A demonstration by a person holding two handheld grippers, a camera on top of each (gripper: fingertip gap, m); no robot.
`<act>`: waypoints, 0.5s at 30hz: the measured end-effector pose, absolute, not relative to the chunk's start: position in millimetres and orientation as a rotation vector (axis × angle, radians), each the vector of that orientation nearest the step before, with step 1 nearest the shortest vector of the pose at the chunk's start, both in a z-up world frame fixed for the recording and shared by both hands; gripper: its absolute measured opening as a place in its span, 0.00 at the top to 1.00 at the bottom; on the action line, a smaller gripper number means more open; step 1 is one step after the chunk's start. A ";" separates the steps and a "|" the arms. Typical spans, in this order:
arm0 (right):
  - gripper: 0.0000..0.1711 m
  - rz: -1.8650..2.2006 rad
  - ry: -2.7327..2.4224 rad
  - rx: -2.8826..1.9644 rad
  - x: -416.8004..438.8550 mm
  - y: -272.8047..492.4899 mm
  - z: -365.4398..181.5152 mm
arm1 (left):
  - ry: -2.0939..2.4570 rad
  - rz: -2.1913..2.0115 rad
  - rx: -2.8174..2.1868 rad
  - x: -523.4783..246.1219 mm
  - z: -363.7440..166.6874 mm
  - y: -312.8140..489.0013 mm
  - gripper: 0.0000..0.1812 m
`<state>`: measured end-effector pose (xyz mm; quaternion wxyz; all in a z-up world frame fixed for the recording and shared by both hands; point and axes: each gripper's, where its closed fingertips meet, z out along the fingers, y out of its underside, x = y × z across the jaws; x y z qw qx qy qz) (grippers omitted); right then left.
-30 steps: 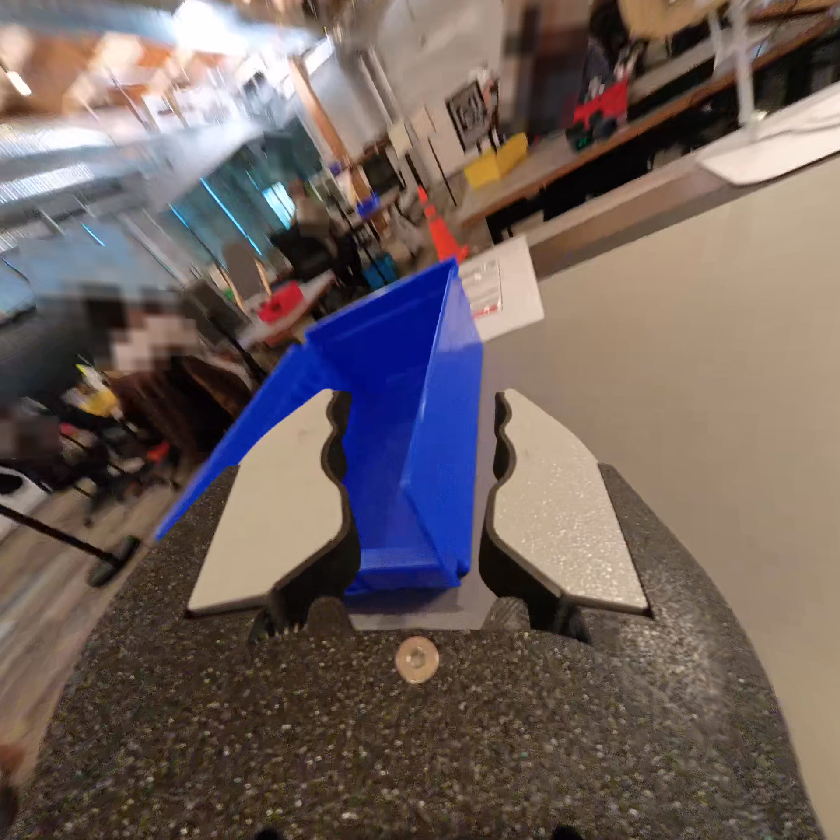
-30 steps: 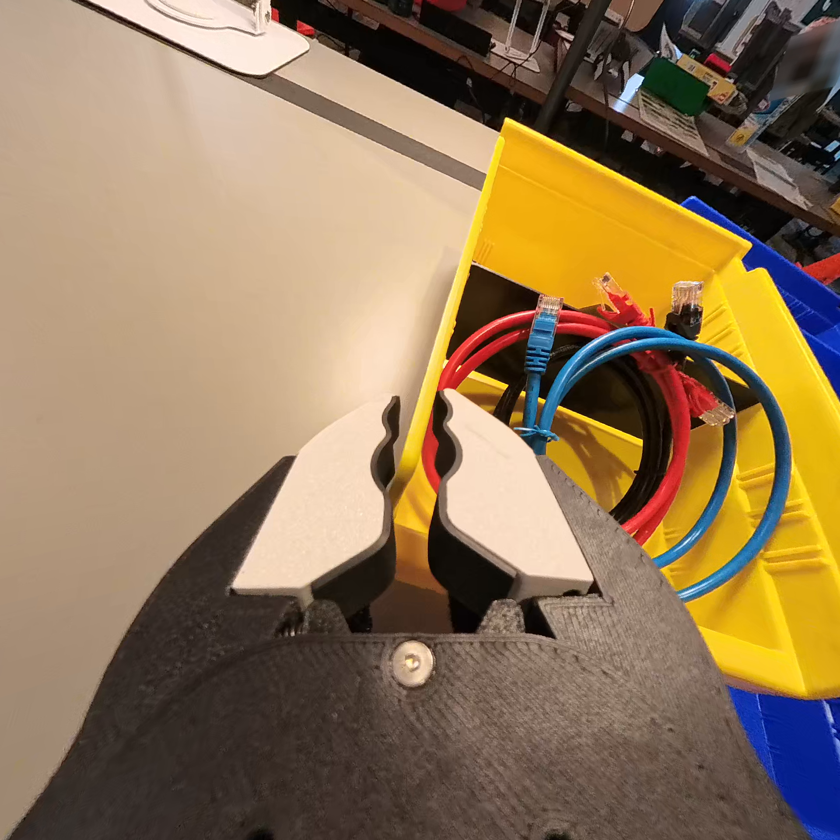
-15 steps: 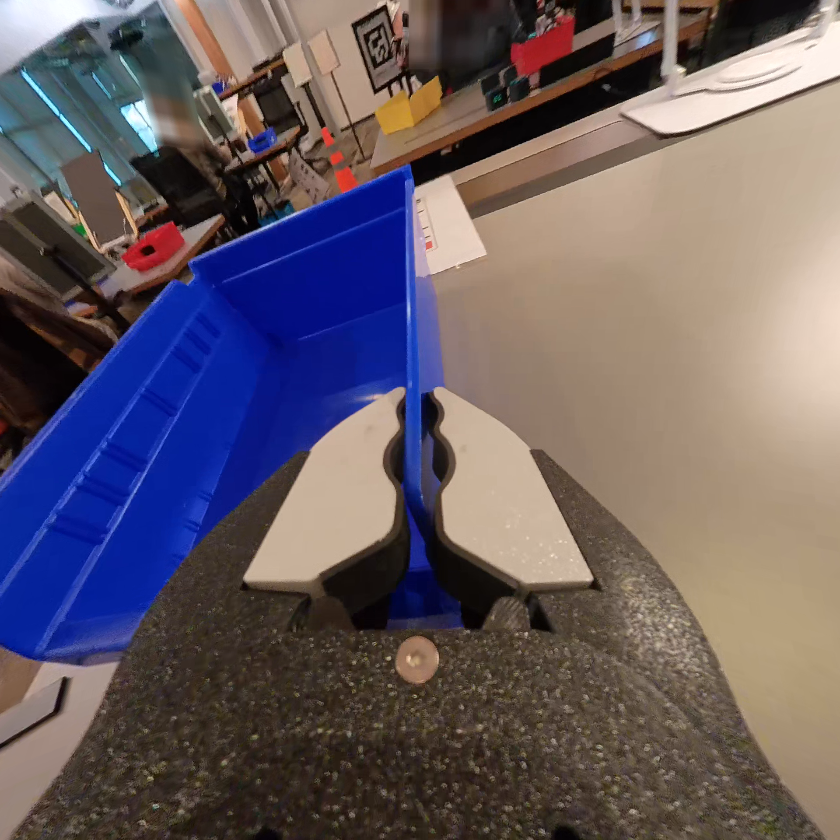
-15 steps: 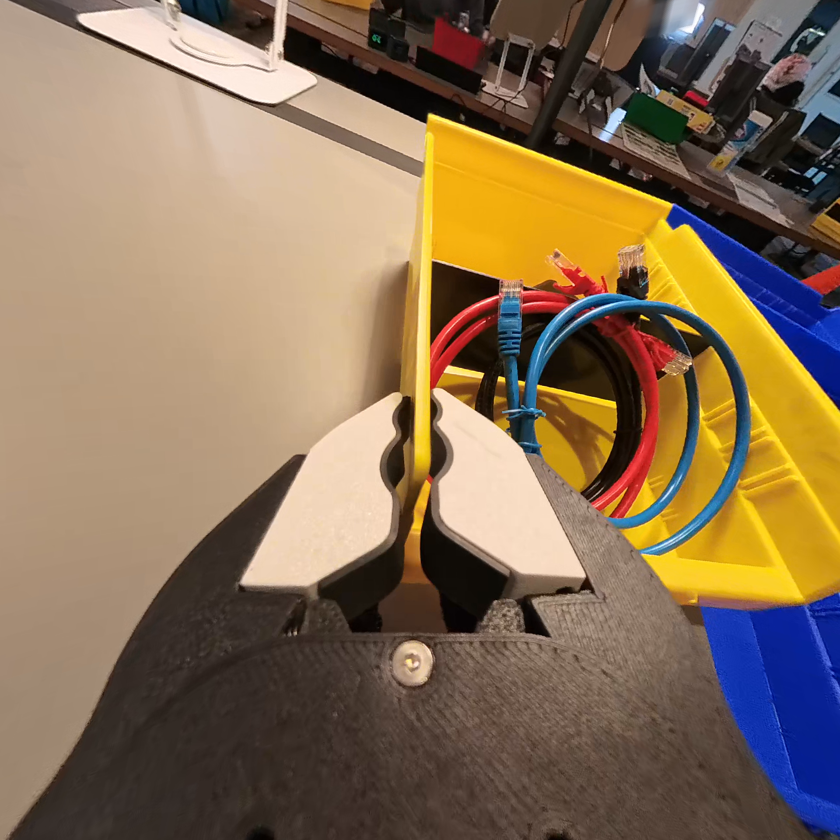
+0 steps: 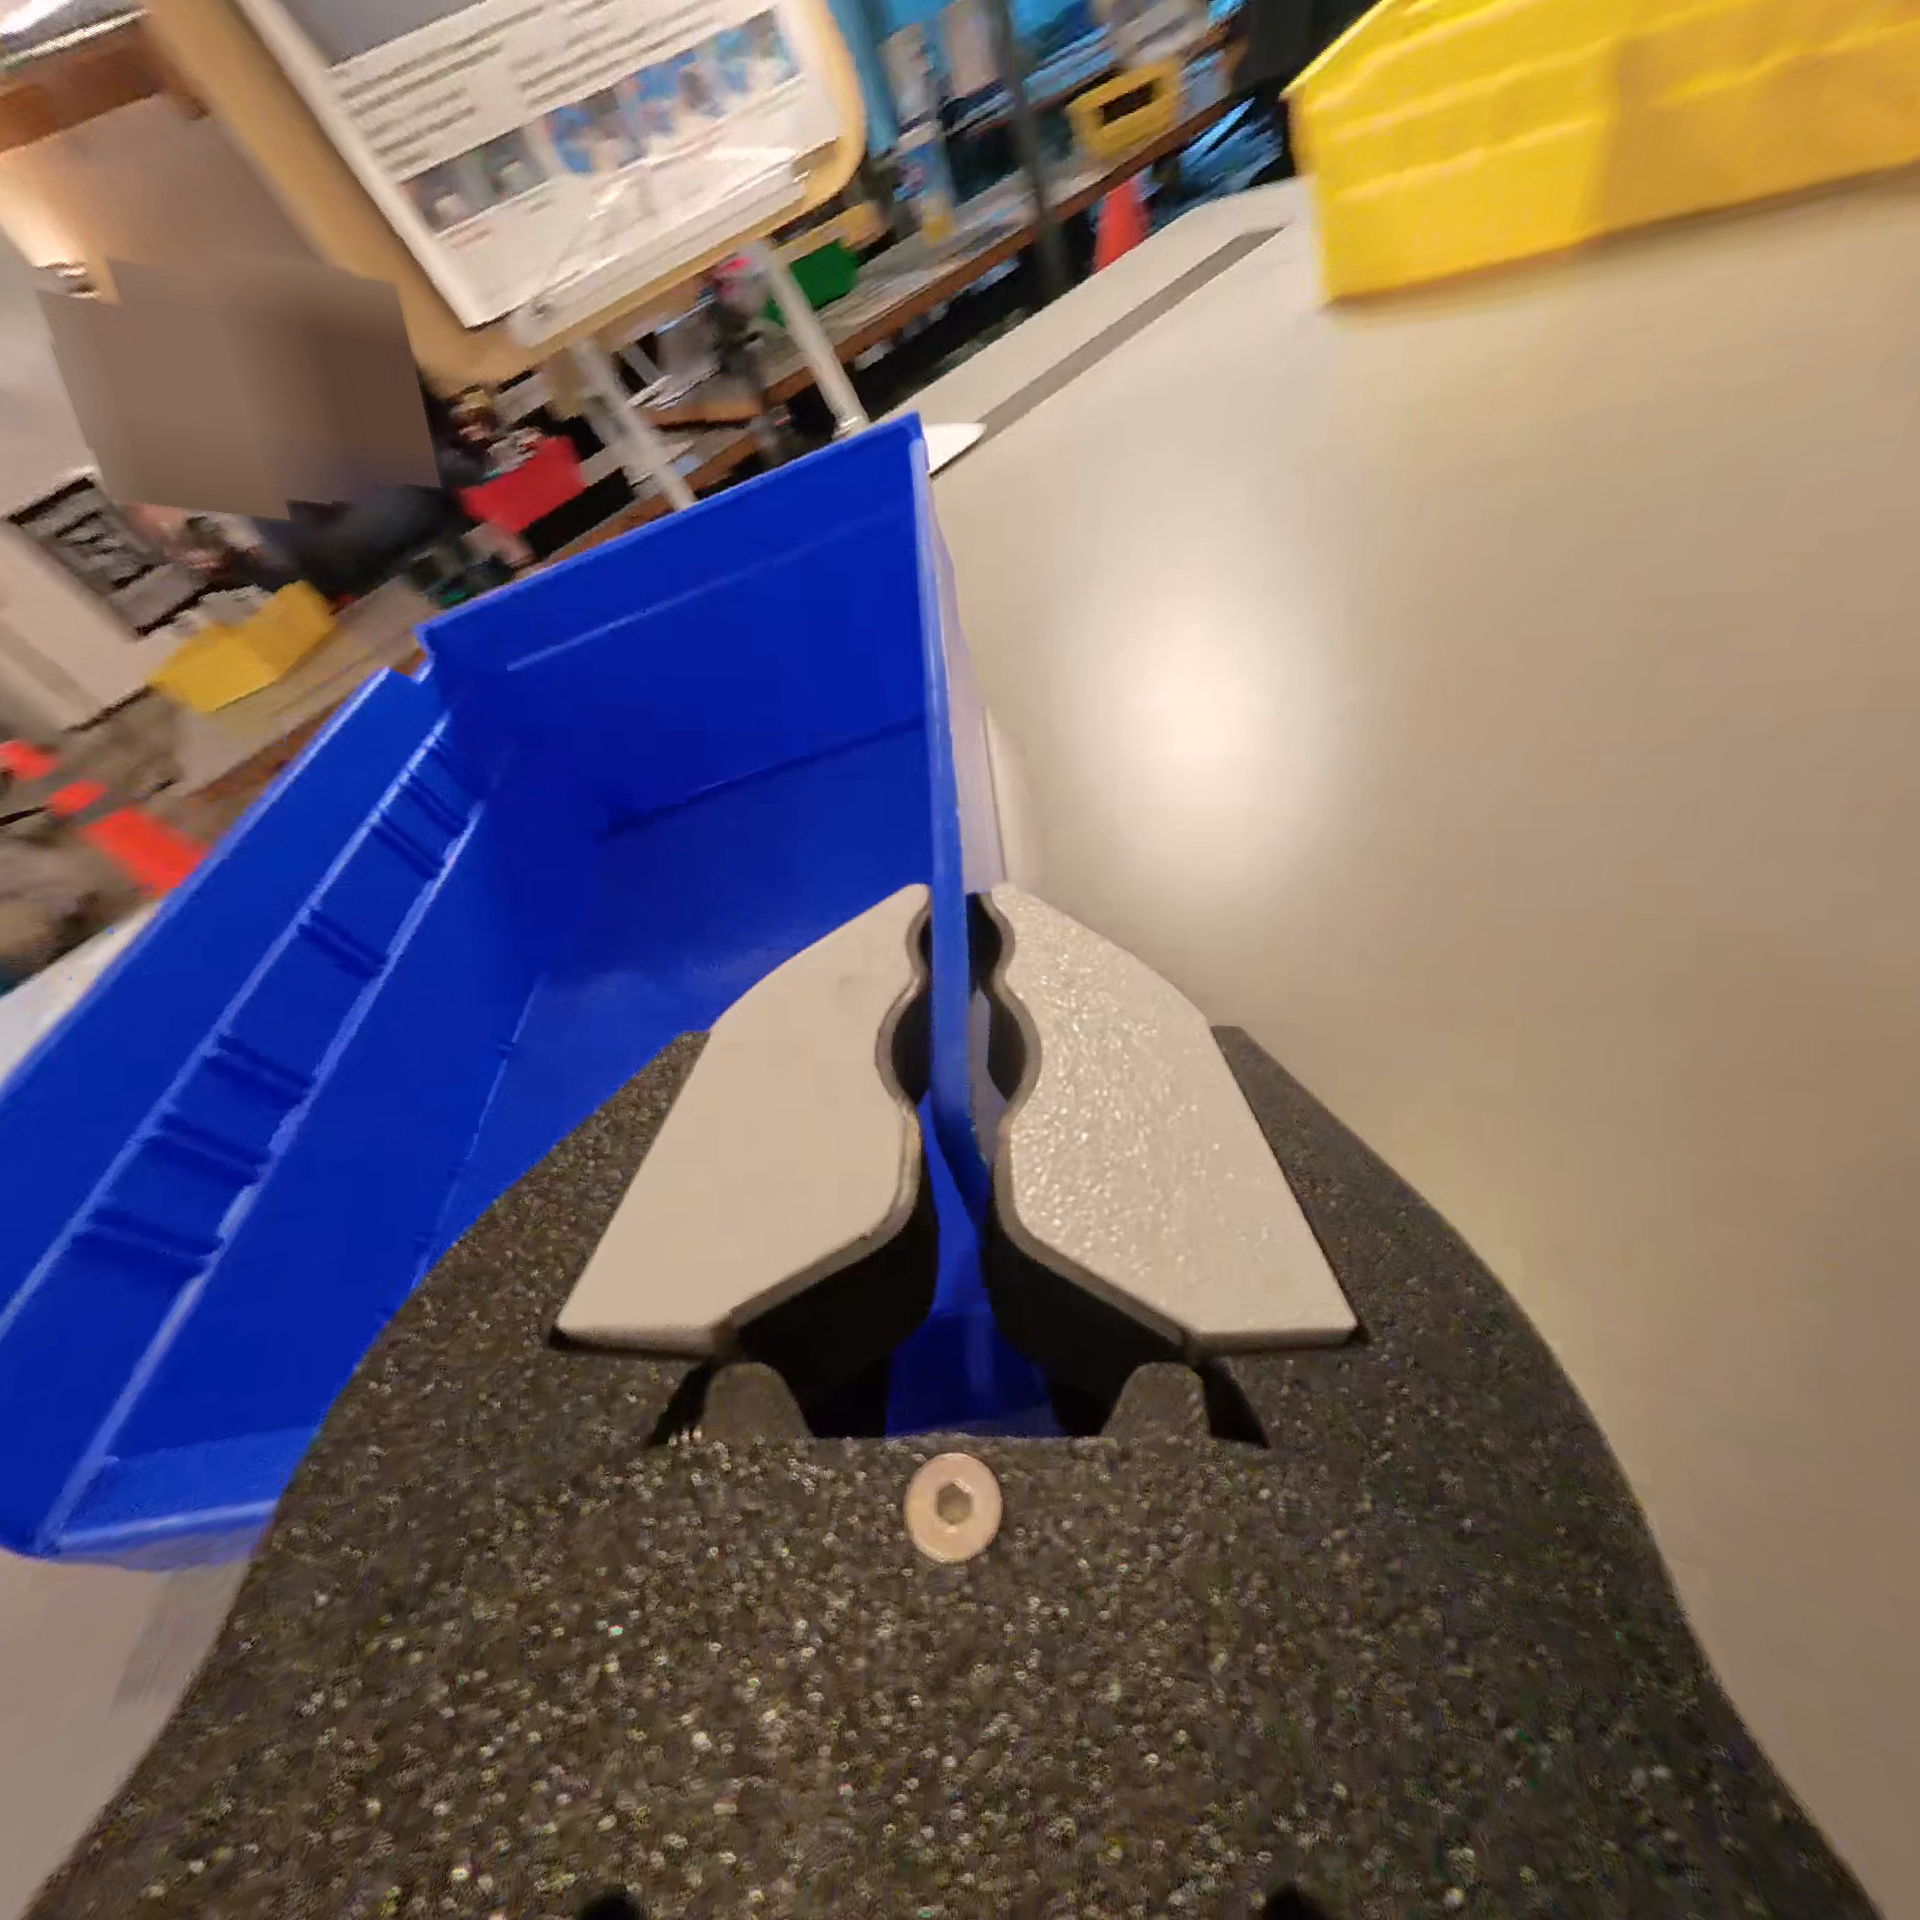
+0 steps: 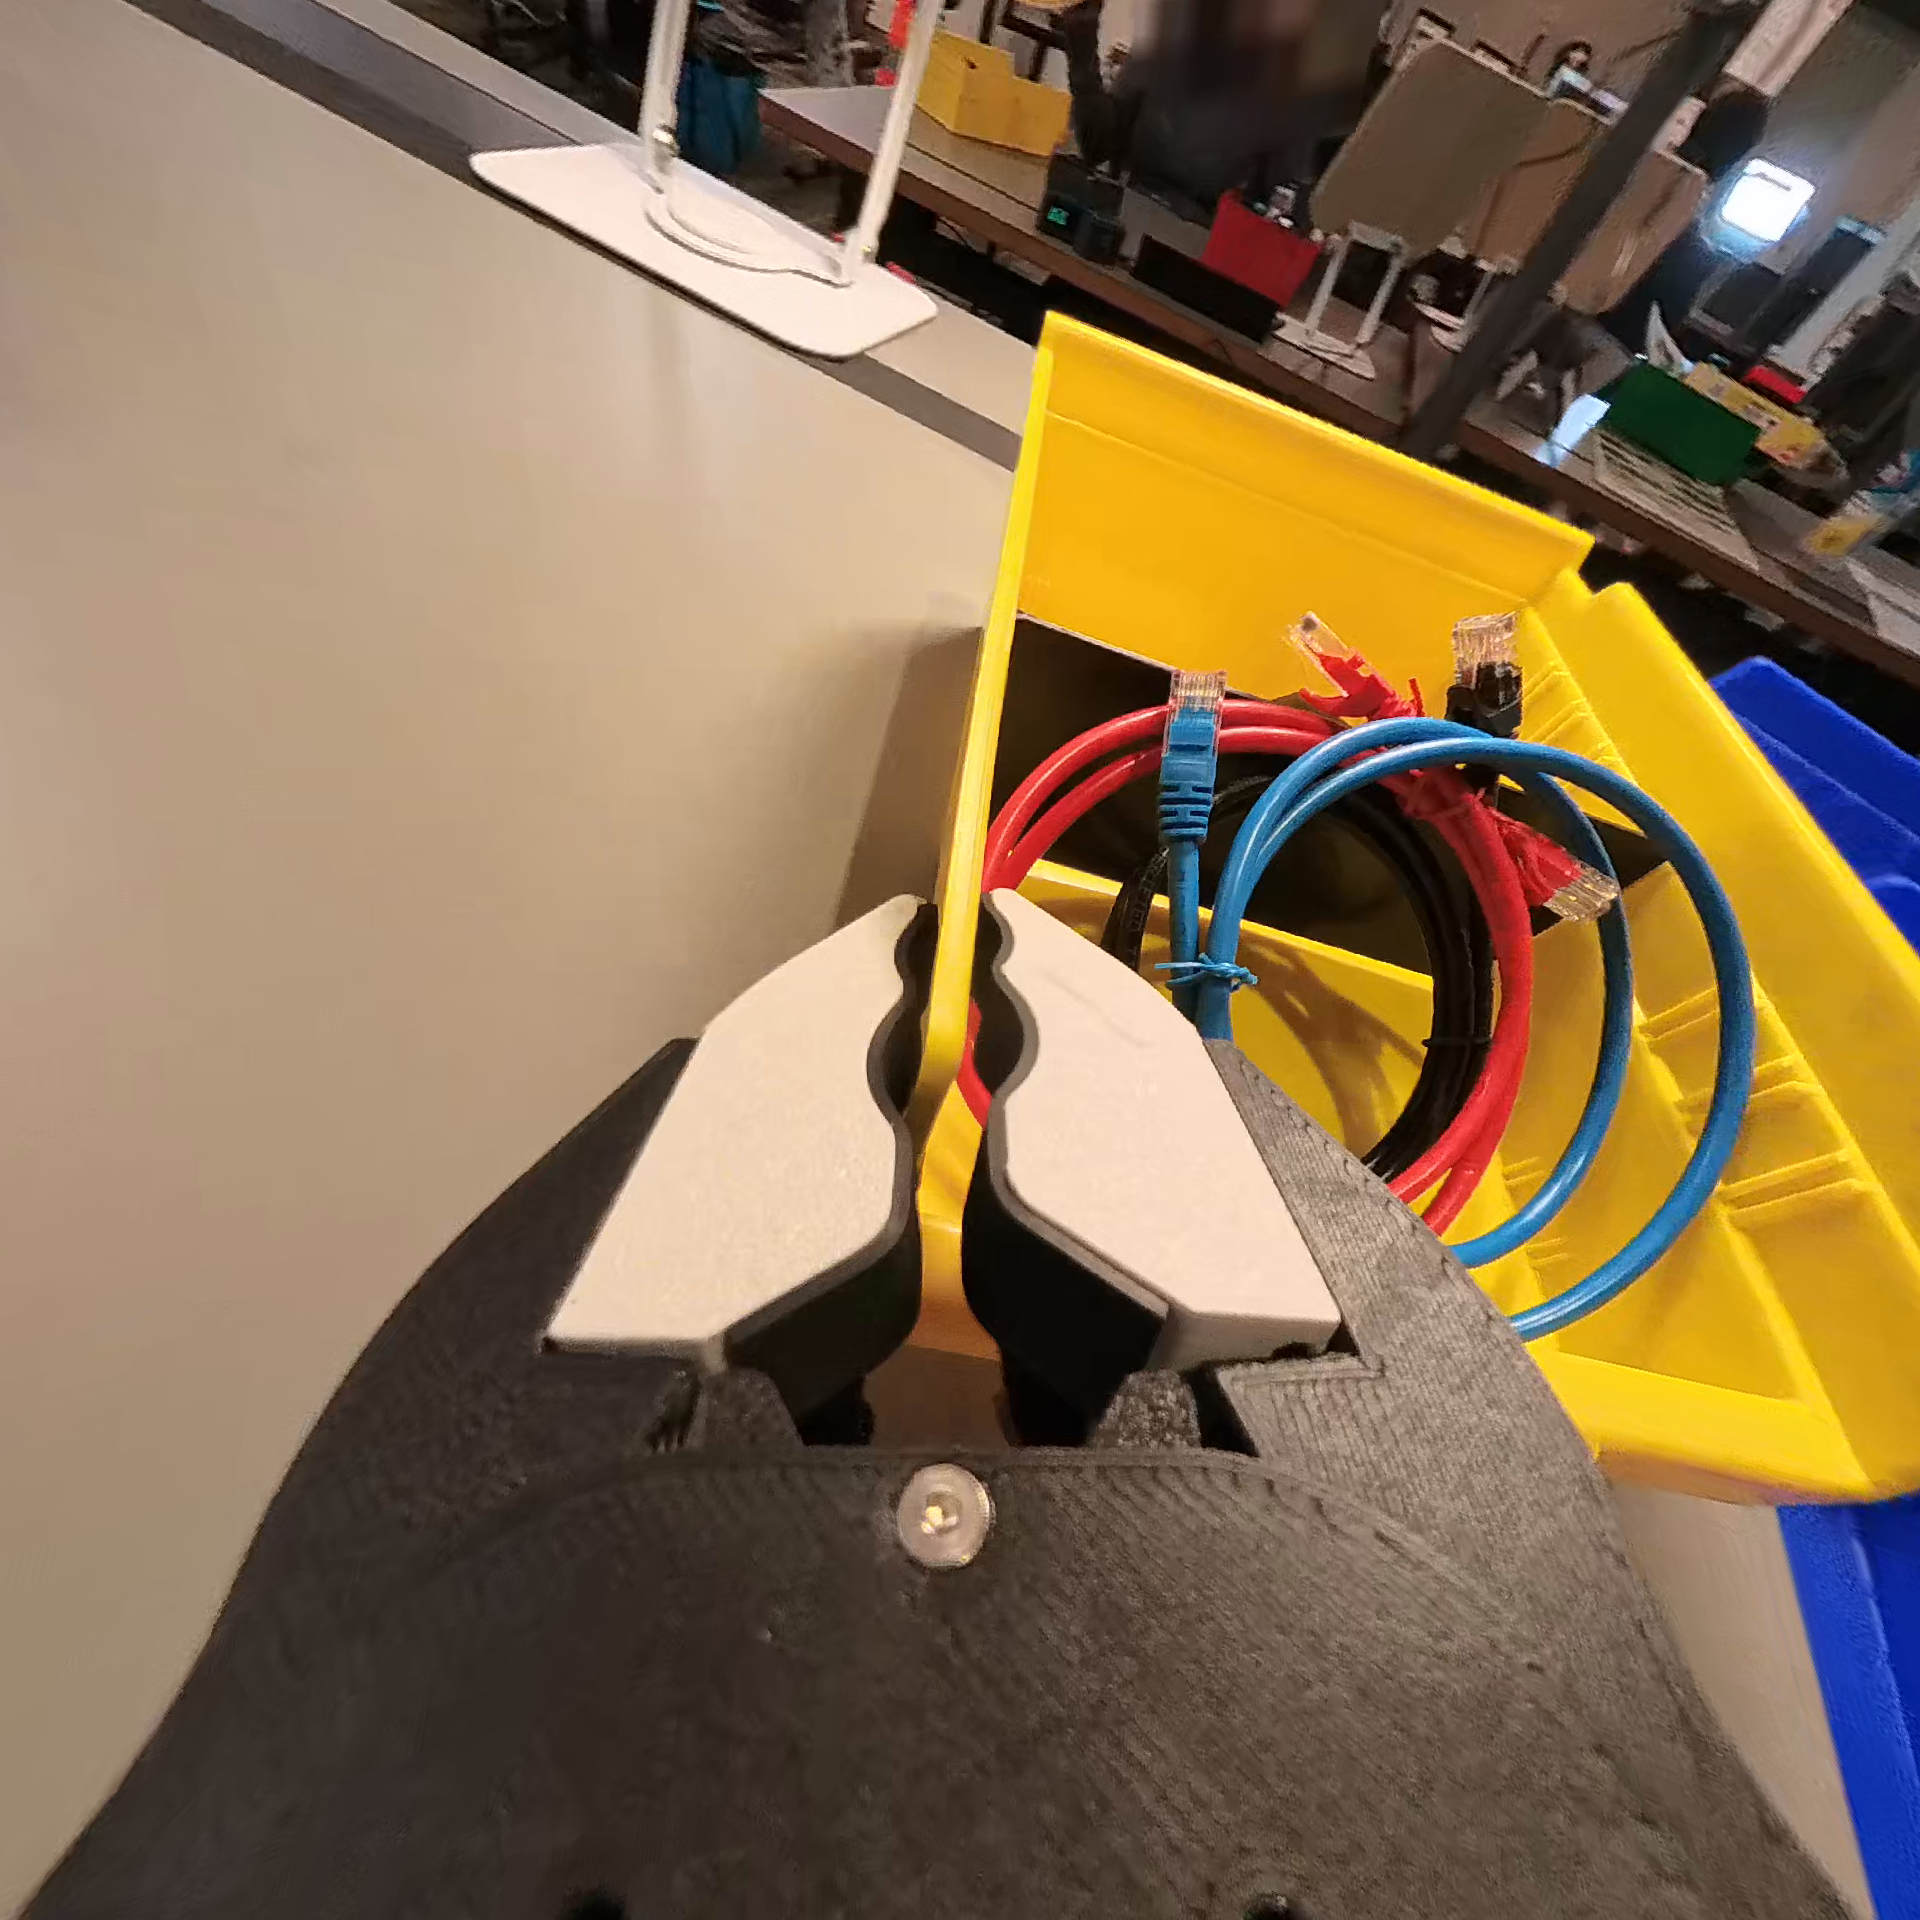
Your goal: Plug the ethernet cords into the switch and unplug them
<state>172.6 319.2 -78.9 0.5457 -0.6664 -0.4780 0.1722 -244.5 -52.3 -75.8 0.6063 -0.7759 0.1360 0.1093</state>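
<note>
Left tool [image 5: 948, 935] clamped on the right side wall of a deep blue plastic bin [image 5: 665, 727], 1 finger inside, 1 outside. Bin interior bare, resting on the plain grey bench [image 5: 1455, 831].

Right tool [image 6: 948, 925] pinched narrow on the left side wall of a yellow plastic bin [image 6: 1247, 520]. Inside that bin lay coiled ethernet cords: a red cord [image 6: 1496, 1060], a blue cord [image 6: 1704, 1039] tied with a thin blue twist tie, and a black cord [image 6: 1455, 1018], clear plugs pointing up. Black flat box [image 6: 1081, 675], possibly the switch, tucked beneath the coils. Second blue bin [image 6: 1849, 1662] under the yellow one's right edge. White flat stand base [image 6: 717, 260] farther back on the bench.
</note>
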 end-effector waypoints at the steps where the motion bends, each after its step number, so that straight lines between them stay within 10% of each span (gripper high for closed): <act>1: 0.96 0.429 -1.156 -1.570 166.7 317.6 -78.9 | 0.344 0.183 -1.782 -238.5 -75.6 -50.9 0.98; 15: 0.96 0.781 -1.545 -1.319 74.0 282.6 -79.5 | 0.800 -0.323 -1.670 -151.0 -75.4 -64.9 0.98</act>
